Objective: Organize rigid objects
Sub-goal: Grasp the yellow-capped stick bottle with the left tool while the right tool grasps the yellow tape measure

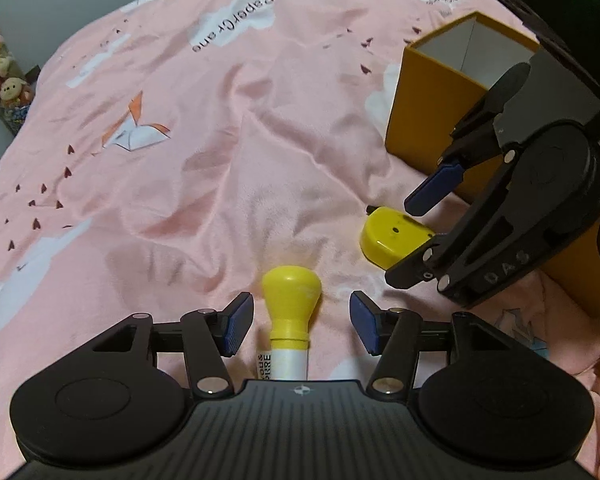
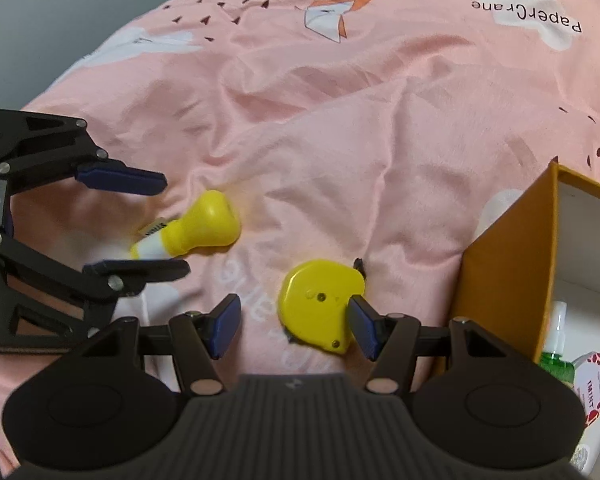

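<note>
Currently we see both tools working low over a pink bedspread (image 1: 228, 168) printed with paper cranes. Our left gripper (image 1: 301, 322) has its jaws spread wide, one blue pad on each side of a white tube with a yellow cap (image 1: 291, 300); neither pad touches it. The tube lies flat on the fabric, cap pointing toward the far side in the left wrist view.

Our right gripper (image 2: 293, 326) also stands open. It sits over a yellow tape measure (image 2: 320, 304) lying flat on the bedspread; the right pad overlaps the near right edge of the case, while the left pad is well apart from it. We cannot tell whether the right pad touches the case.

The tape measure lies to the right of the tube, near it but not touching. An orange box (image 2: 504, 276) with a white interior stands just right of the tape measure, its top open. Inside it we see a green bottle (image 2: 556, 356) and a white packet with red print (image 2: 592, 388).
</note>
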Demonstrator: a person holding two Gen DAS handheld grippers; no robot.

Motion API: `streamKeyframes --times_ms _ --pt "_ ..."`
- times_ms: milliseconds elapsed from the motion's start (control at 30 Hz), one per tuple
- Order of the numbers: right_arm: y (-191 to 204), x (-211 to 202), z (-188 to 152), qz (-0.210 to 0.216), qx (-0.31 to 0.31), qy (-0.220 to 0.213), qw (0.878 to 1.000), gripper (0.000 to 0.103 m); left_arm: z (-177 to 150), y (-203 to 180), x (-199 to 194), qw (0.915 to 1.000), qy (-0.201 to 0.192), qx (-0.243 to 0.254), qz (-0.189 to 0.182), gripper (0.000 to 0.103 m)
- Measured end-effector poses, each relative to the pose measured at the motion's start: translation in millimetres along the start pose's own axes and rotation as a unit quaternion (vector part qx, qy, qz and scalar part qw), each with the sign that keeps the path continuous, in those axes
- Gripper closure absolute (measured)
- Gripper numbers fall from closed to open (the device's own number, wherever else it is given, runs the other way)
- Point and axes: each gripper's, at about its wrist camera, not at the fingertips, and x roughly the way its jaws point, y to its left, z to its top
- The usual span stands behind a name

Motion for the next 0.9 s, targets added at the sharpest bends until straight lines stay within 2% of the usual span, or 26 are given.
streamKeyframes --times_ms 300,367,400,433,600,900 --pt "0 23 3 -0.034 -0.008 0.023 0.999 0.043 3 9 24 0.9991 0.025 -0.026 -0.024 0.039" --pt "0 26 3 -0.034 -0.006 0.027 0.999 0.044 2 11 26 0.9986 0.025 -0.035 -0.029 0.046" --pt "0 27 3 -0.033 -0.004 0.027 0.999 0.044 1 12 27 0.9986 0.028 -0.038 -0.021 0.059" --pt "-1 29 4 -0.031 -0.002 0.028 0.999 0.044 0 12 28 0.9985 0.031 -0.041 -0.015 0.064" --pt "0 29 2 -0.028 -0.005 0.023 0.999 0.05 -1 14 28 0.9975 0.035 -0.057 -0.02 0.065" --pt "6 18 -7 -0.01 -0.024 0.009 1.0 0.051 0 2 5 0.998 0.022 -0.057 -0.016 0.066"
